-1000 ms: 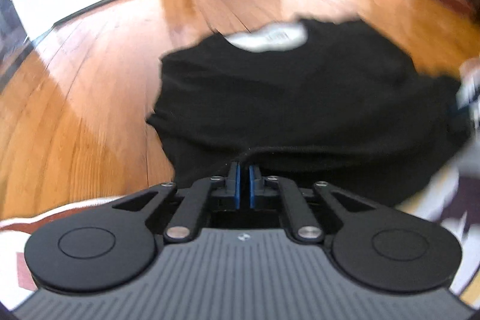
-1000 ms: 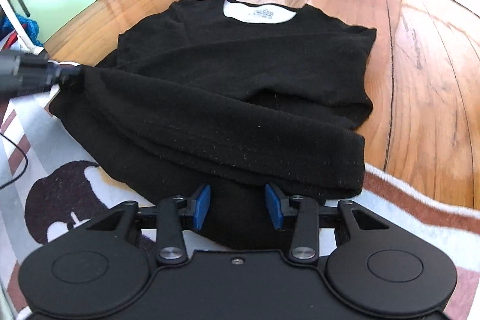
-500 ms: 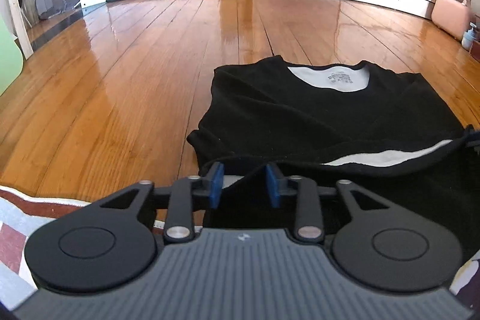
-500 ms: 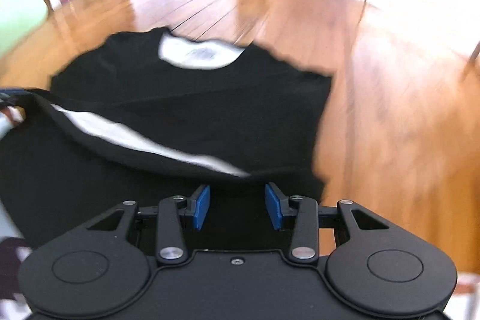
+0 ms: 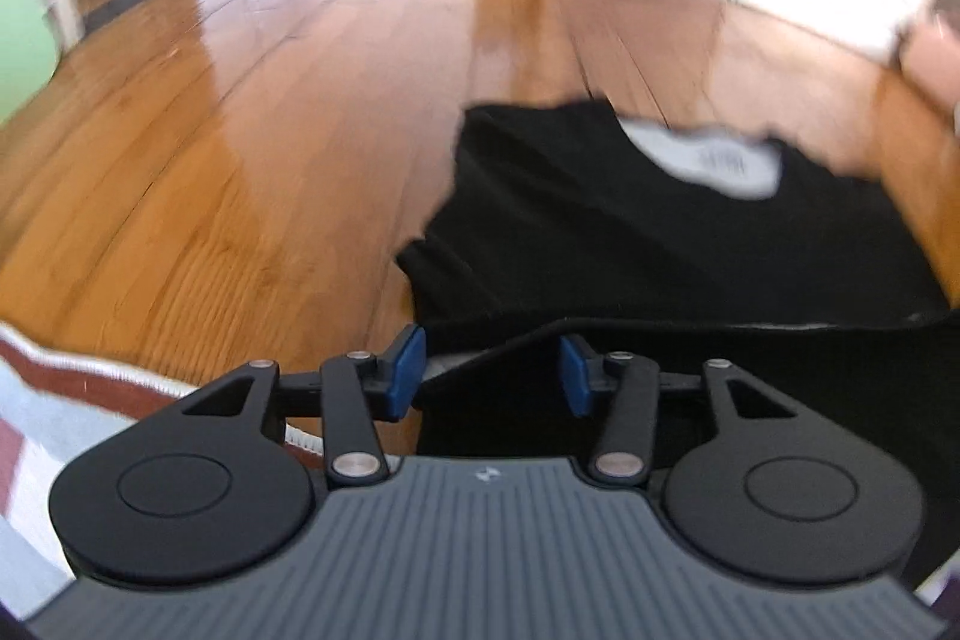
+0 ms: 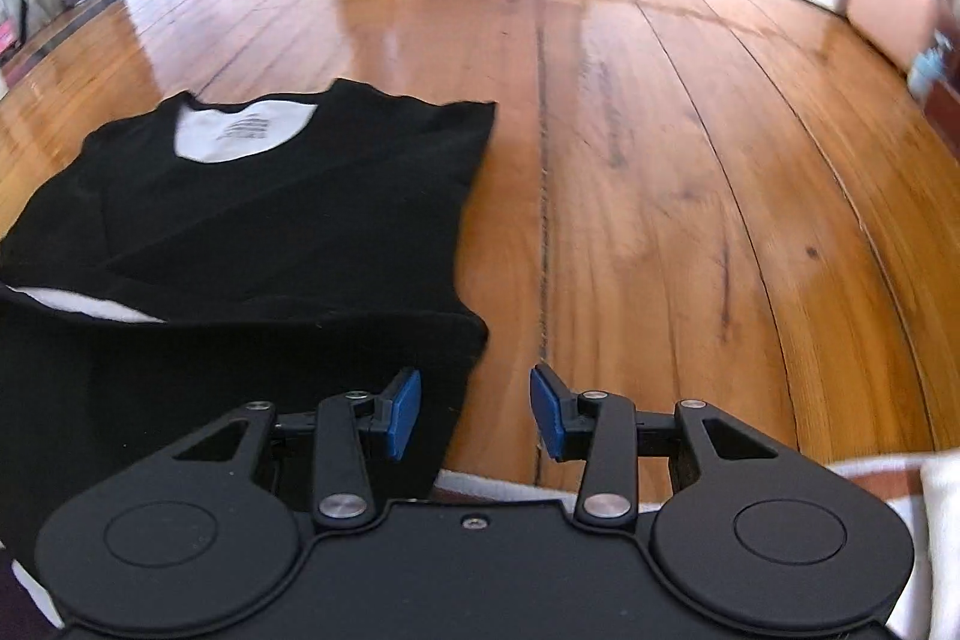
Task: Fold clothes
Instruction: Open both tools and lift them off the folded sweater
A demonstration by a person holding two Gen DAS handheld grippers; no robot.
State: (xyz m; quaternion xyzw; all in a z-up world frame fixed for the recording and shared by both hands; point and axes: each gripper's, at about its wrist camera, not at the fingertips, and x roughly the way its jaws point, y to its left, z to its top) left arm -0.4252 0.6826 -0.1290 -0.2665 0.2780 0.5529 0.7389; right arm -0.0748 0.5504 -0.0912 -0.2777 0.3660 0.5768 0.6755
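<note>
A black T-shirt (image 5: pixel 630 232) with a white inner neck label lies on the wooden floor, its sides folded in and its lower hem lying loose toward me. In the left wrist view my left gripper (image 5: pixel 491 373) stands open over the shirt's near left corner, cloth lying under and between the blue pads without being pinched. In the right wrist view the same black T-shirt (image 6: pixel 270 220) fills the left half. My right gripper (image 6: pixel 474 409) is open just past the shirt's near right edge, its left pad over cloth and its right pad over bare floor.
Glossy wooden floor (image 6: pixel 690 172) stretches ahead and to both sides. A patterned rug with a red-brown and white border (image 5: pixel 72 382) lies under the shirt's near end, and the rug edge (image 6: pixel 870 472) shows at lower right. A pink box (image 6: pixel 894 16) stands far right by the wall.
My left gripper went from shut on the hem to open, letting it go. Both grippers have swung outward, the left toward the shirt's left corner and the right toward its right edge.
</note>
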